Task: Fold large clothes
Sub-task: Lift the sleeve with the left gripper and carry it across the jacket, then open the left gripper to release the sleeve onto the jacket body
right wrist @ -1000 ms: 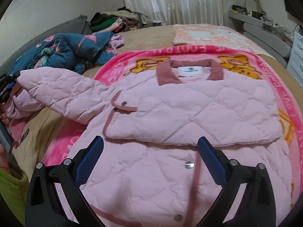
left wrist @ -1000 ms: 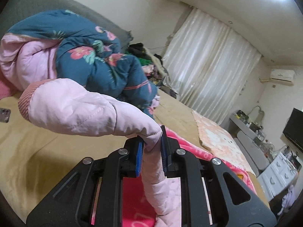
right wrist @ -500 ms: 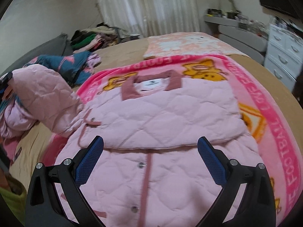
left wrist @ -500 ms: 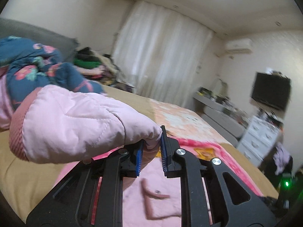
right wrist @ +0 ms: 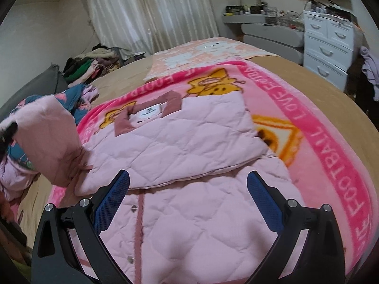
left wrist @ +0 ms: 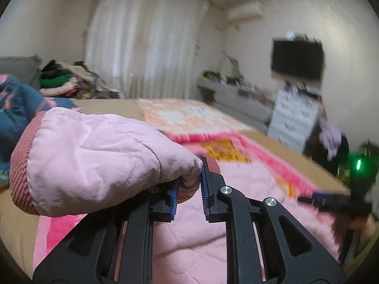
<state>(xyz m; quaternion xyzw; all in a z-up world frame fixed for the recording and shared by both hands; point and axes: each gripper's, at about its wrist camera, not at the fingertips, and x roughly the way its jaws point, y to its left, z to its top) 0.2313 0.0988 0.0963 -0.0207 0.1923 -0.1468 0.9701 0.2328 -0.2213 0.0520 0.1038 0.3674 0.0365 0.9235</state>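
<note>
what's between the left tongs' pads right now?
A pinched fold of the pink quilted sleeve, clamped in the left tongs; its ribbed cuff end hangs free to the left. Shows in the left wrist view.

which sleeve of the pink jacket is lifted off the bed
The sleeve pinched in the left gripper; the other sleeve lies folded flat across the chest.

Left gripper (left wrist: 188,189) clamped on a fold of the pink quilted sleeve (left wrist: 94,163); ribbed cuff (left wrist: 20,165) hangs at left. Below, the jacket body (left wrist: 201,236) lies on the pink blanket (left wrist: 267,163). Background blurred: white curtain (left wrist: 146,40), wall television (left wrist: 297,59), white drawers (left wrist: 293,120).
</note>
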